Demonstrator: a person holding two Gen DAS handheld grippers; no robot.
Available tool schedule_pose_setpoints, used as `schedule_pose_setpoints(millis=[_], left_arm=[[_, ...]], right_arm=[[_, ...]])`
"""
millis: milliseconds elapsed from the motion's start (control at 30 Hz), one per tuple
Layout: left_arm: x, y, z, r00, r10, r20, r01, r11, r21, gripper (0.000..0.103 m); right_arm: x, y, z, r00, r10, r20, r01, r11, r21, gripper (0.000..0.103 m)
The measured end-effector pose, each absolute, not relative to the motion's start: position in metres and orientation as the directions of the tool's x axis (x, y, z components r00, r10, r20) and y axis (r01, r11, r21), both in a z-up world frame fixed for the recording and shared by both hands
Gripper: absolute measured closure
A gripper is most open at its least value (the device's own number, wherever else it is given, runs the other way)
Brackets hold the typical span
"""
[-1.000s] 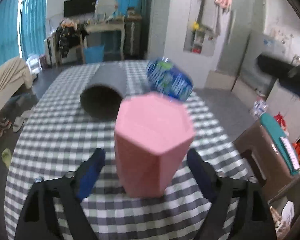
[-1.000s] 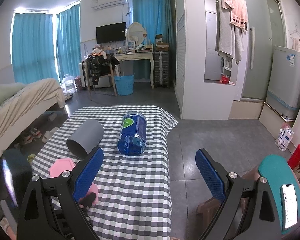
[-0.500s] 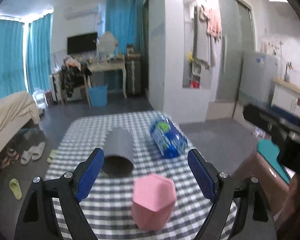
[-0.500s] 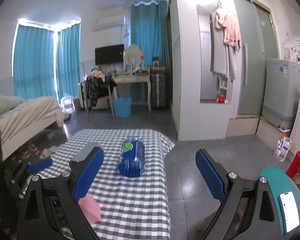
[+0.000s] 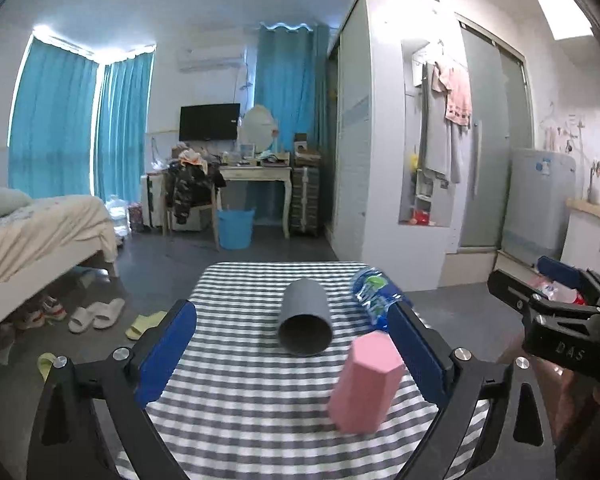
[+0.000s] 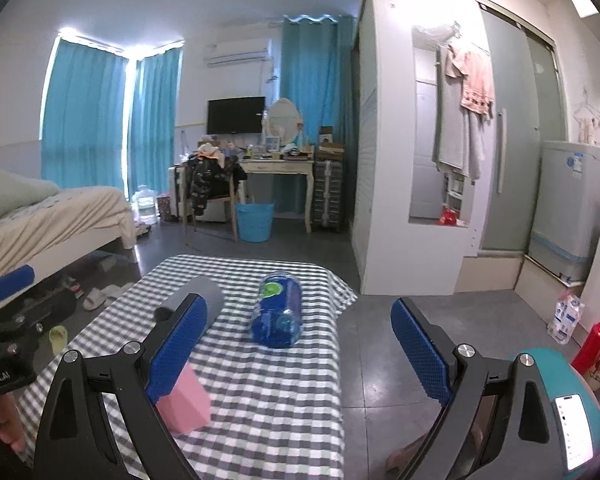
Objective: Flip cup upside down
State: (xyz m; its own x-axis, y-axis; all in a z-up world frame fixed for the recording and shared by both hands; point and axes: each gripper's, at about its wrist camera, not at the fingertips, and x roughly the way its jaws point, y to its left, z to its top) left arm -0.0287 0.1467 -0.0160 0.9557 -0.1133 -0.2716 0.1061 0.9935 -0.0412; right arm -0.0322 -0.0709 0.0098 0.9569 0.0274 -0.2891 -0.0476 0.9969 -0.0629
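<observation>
Checked table bears pink hexagonal cup, inverted.

A table with a grey and white checked cloth stands in a bedroom. On it a grey tube lies on its side, the open end facing the camera. Just to the right of the tube lies a blue water bottle, also on its side.

Behind the table are a blue bucket, a white desk and a chair covered with dark clothes. A black television hangs on the wall. A bed is at the left, with slippers on the floor near it. A teal stool with a phone on it stands at the right.
</observation>
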Motion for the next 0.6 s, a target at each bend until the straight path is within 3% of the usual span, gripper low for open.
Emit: schedule_pose_setpoints(millis=[200,400,600], left_arm=[[-0.038,0.162,-0.027,0.962,-0.097,-0.255,0.087,0.995,-0.050,0.000],[-0.038,0.179,-0.042,0.957,-0.087,-0.277,0.063,0.994,-0.093,0.000],[-0.038,0.182,-0.046,0.958,-0.047,-0.283,0.027,0.997,-0.074,0.000]], right_arm=[[-0.045,-0.051,-0.011,0.956,0.044,-0.290,-0.079,0.990,-0.112,0.000],[-0.049,-0.045,-0.032,0.941,0.052,-0.334,-0.076,0.995,-0.059,0.000],[-0.048,-0.044,-0.033,0.950,0.035,-0.312,-0.049,0.998,-0.039,0.000]])
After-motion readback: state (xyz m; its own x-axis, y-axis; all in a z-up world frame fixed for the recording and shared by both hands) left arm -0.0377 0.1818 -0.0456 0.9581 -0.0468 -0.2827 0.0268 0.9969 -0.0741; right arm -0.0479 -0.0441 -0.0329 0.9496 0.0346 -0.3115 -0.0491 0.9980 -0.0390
